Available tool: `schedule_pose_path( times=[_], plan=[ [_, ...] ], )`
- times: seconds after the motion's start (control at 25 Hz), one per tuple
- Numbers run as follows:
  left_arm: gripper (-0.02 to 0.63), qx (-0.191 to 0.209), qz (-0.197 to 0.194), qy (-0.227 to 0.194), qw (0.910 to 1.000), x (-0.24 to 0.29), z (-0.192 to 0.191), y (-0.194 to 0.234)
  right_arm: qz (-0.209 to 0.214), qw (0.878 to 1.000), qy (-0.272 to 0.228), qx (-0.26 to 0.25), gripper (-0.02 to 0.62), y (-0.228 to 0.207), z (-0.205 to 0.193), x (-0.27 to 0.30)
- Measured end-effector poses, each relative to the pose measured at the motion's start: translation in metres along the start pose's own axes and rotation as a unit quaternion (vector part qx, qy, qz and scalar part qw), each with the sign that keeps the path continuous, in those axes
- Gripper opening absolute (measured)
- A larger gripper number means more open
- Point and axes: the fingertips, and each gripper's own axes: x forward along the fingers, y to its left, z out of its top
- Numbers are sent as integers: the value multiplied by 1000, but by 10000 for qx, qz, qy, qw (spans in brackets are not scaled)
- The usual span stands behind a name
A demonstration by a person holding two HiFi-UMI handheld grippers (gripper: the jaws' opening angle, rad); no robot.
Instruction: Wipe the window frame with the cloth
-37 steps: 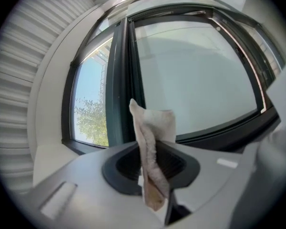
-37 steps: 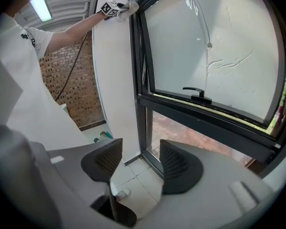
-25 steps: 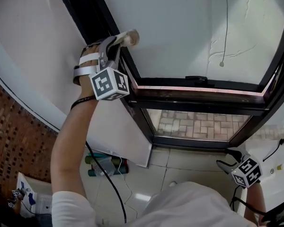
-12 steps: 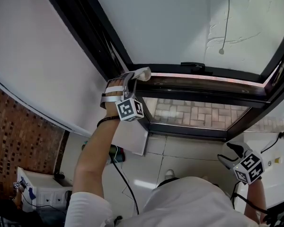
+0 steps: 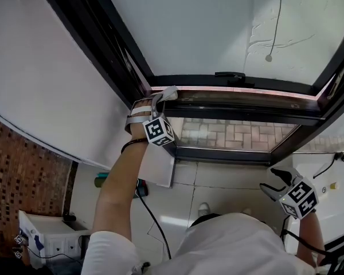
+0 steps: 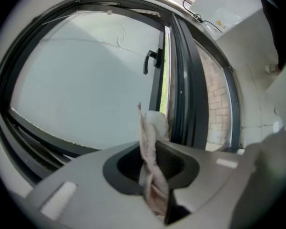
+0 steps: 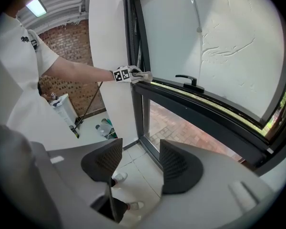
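The left gripper [image 5: 159,100], fingers clamped on the cloth [image 5: 171,91], pressed it to the frame [image 5: 275,85] for wiping; the right gripper [image 5: 270,182] hung aside, fingers wide, empty.

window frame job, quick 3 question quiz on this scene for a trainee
1. True or false: the right gripper is shut on the cloth.
2. What does the left gripper press the cloth against? A: the window frame; B: the black handle; C: the floor tiles.
3. Fill in: the right gripper's jaws stand ____ with nothing between them.

Key: 1 false, the cloth is in the left gripper's jaws. 2 A, at the corner where the upright meets the crossbar. 3 apart.
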Motion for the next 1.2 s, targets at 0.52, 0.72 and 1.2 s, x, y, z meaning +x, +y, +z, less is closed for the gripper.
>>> schedule_pose_path(
  times=[0.52, 0.72, 1.2],
  plan=[
    [78, -401, -658, -335, 9965, -17, 8, -38, -194, 9996, 3, 209, 249, 14, -7, -2],
    [77, -397, -922, -408, 9941, -37, 11, -52, -200, 9995, -69, 216, 249, 22, -7, -5],
    [77, -4, -1151, -1079, 9875, -83, 75, -64, -160, 9989, -257, 363, 249, 19, -12, -9]
  ],
)
